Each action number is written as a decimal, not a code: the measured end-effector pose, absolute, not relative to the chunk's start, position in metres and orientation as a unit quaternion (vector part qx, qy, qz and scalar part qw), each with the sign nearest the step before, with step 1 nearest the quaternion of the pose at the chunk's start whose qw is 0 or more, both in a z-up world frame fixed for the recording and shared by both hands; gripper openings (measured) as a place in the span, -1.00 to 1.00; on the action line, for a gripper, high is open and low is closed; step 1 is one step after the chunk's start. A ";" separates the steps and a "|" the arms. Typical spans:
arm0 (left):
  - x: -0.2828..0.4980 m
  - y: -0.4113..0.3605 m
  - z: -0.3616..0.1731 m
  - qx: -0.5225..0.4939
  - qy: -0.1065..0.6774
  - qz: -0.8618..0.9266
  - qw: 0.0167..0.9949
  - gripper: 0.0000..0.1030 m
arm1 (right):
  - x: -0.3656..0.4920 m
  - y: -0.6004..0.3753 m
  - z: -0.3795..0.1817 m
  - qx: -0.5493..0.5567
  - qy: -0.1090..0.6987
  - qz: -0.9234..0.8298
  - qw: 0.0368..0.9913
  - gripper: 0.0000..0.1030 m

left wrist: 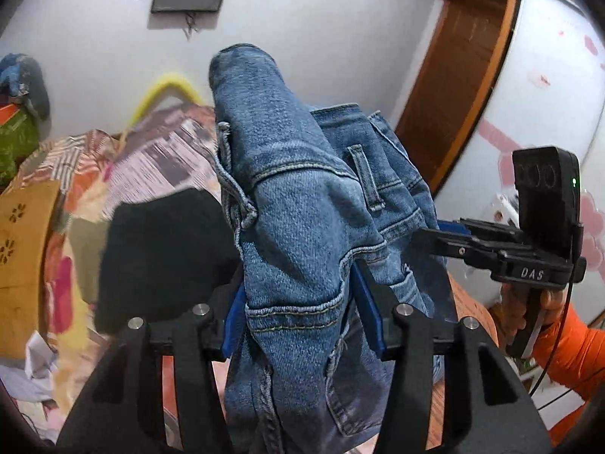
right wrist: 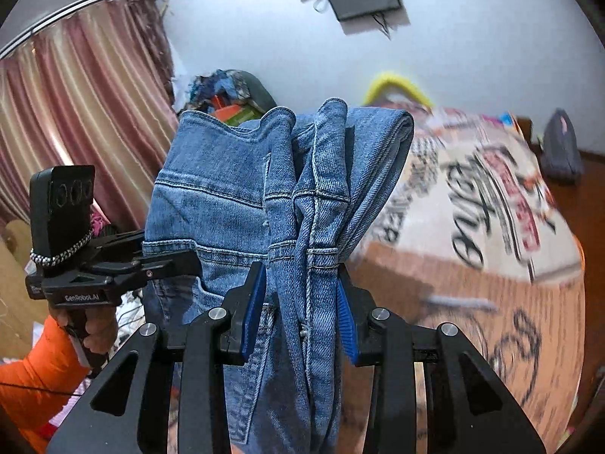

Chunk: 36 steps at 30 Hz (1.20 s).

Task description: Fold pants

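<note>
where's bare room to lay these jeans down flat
The free patch is the wood-grain surface, bordered by the printed cloth behind and the jeans at left. Crowded: the floral bedding and black garment in the left wrist view.

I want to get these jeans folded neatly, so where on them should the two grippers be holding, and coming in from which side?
Keep to the waistband end of the jeans. The left gripper and right gripper each clamp a bunched corner there from below, so the legs hang free. The thick seams and belt loop give the pads something firm; spreading the grips apart would probably flatten the cloth.
</note>
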<state>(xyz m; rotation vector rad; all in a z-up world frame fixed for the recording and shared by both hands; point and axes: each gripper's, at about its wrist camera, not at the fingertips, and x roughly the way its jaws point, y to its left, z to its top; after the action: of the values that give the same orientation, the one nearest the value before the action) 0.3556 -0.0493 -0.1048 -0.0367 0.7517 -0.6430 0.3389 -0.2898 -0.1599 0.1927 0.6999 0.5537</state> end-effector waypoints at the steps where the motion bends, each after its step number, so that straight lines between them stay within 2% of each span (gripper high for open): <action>1: 0.362 -0.044 -0.103 -0.019 0.357 -0.306 0.883 0.00 | 0.342 -0.286 -0.158 0.091 0.335 0.269 0.898 -0.37; 13: 0.459 0.013 -0.115 -0.033 0.363 -0.266 0.892 0.00 | 0.426 -0.221 -0.161 0.078 0.322 0.288 0.899 -0.37; 28: 0.580 0.048 -0.200 -0.046 0.406 -0.218 0.886 0.00 | 0.533 -0.169 -0.221 0.085 0.361 0.280 0.885 -0.37; 36: 0.607 0.065 -0.235 -0.069 0.435 -0.150 0.885 -0.01 | 0.559 -0.166 -0.247 0.070 0.375 0.255 0.889 -0.35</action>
<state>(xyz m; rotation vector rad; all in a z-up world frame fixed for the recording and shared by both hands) 0.6068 0.0655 -0.2353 -0.1425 0.9043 -0.3116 0.5595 -0.1655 -0.2468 0.1451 0.7783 0.5304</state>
